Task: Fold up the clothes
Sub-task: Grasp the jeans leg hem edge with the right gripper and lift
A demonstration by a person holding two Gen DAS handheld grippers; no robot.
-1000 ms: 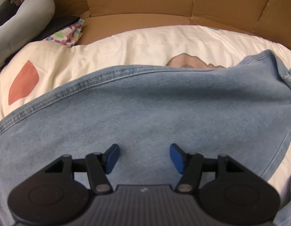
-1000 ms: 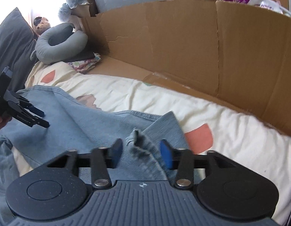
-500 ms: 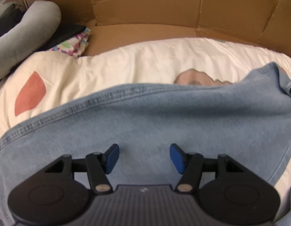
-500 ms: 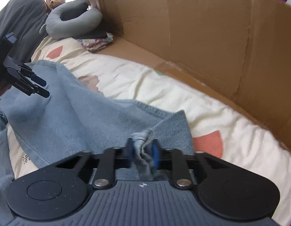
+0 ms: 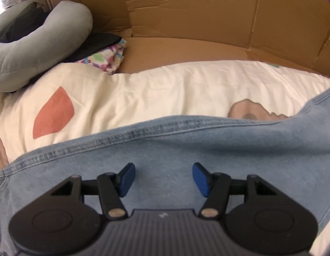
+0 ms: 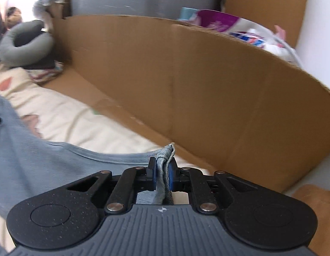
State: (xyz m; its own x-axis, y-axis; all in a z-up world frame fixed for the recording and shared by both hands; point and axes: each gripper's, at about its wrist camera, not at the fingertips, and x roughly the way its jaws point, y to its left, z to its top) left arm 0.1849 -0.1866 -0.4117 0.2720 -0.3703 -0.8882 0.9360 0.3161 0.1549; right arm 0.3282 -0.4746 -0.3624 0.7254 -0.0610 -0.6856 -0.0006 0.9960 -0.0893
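Light blue jeans (image 5: 186,149) lie spread across a cream bedsheet (image 5: 165,89) with orange shapes. My left gripper (image 5: 163,179) hovers open just above the denim, nothing between its blue pads. In the right wrist view my right gripper (image 6: 161,175) is shut on a bunched hem of the jeans (image 6: 165,160), which sticks up between the pads. The rest of the jeans (image 6: 36,160) drapes away to the left, lifted off the sheet (image 6: 79,123).
A tall cardboard wall (image 6: 207,85) rings the far side of the bed (image 5: 207,21). A grey neck pillow (image 5: 36,42) and a folded patterned cloth (image 5: 105,57) sit at the back left. Bags and packages (image 6: 239,32) stand behind the cardboard.
My right gripper closed on the jeans hem and has lifted it up and toward the cardboard wall. The left gripper stayed open and drifted slightly over the denim.
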